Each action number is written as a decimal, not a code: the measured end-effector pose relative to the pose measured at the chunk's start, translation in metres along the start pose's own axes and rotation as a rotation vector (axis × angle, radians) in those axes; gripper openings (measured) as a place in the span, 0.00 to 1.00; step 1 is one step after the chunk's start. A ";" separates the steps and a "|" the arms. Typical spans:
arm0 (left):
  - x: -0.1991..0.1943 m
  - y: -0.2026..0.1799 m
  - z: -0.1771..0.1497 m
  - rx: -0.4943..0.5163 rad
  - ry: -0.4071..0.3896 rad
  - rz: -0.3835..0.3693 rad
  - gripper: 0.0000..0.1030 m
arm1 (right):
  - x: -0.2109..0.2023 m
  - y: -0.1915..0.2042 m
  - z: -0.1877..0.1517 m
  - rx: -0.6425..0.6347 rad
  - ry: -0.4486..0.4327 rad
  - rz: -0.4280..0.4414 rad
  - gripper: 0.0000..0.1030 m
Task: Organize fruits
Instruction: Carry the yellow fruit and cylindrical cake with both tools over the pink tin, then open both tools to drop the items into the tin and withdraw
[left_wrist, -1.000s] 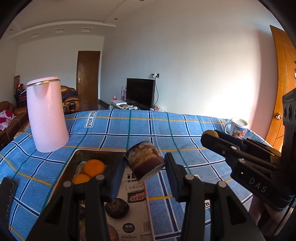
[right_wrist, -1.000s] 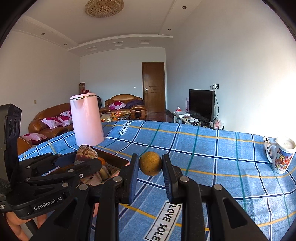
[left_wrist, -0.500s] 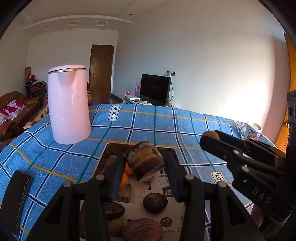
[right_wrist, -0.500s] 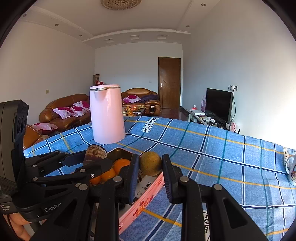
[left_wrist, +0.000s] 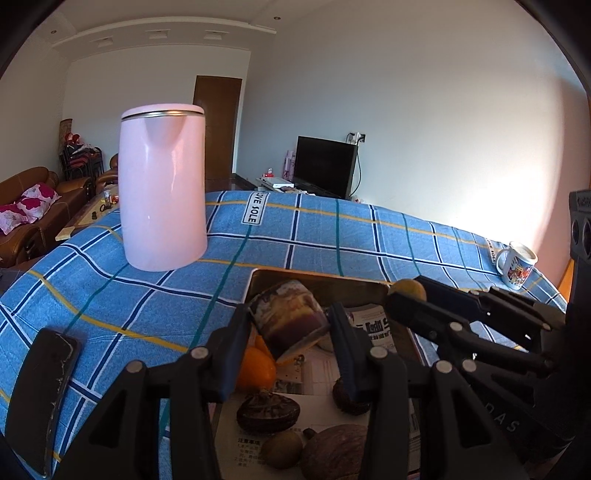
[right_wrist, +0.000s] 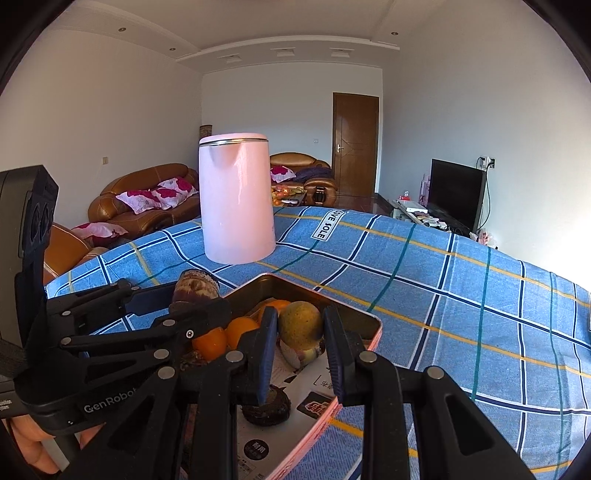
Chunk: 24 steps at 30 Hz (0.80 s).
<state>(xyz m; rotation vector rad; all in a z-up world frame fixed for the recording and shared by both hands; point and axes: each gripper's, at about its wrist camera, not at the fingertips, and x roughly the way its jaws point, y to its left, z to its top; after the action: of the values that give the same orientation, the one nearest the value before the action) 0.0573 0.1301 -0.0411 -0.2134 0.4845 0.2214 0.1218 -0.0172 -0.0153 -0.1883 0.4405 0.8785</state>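
Two fruits are in the air over the tray (right_wrist: 373, 325), one per gripper. The left gripper (left_wrist: 291, 325) has its jaws partly closed on a dark purple-brown fruit (left_wrist: 290, 317), tilted and looking cut or peeled on its lower side, though the fisheye makes that hard to confirm. The right gripper (right_wrist: 300, 328) has its jaws tight on a round yellow-green fruit (right_wrist: 300, 323), which bulges above the pads.

Both hang above the far end of the tray, over oranges (right_wrist: 225, 332) and dark round fruits (left_wrist: 267, 410) lying on printed paper.

Risks:
- the round fruit sits high in the jaws; a squeeze or tilt could pop it out, and it could roll off onto the blue checked cloth (right_wrist: 461, 280) of the table
- the tilted purple fruit could slip from the pads if the wrist rolls
- the two grippers are just beside each other, so a clash is likely if both drop at once
- a release from this height may bruise the fruit or knock the oranges
- the pink kettle (left_wrist: 162, 184) stands near the tray's far edge; overshoot could bump it.
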 end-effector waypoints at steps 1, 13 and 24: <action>0.000 0.001 -0.001 -0.001 0.003 0.000 0.44 | 0.002 0.002 0.000 -0.002 0.006 0.001 0.26; 0.007 0.012 -0.006 0.004 0.042 0.019 0.44 | 0.030 0.005 -0.006 0.032 0.111 -0.008 0.26; 0.017 0.004 -0.007 0.047 0.094 0.023 0.44 | 0.046 -0.002 -0.012 0.060 0.184 -0.005 0.26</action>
<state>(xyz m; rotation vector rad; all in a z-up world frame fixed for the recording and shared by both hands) 0.0679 0.1350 -0.0560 -0.1730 0.5854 0.2225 0.1452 0.0101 -0.0472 -0.2158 0.6368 0.8456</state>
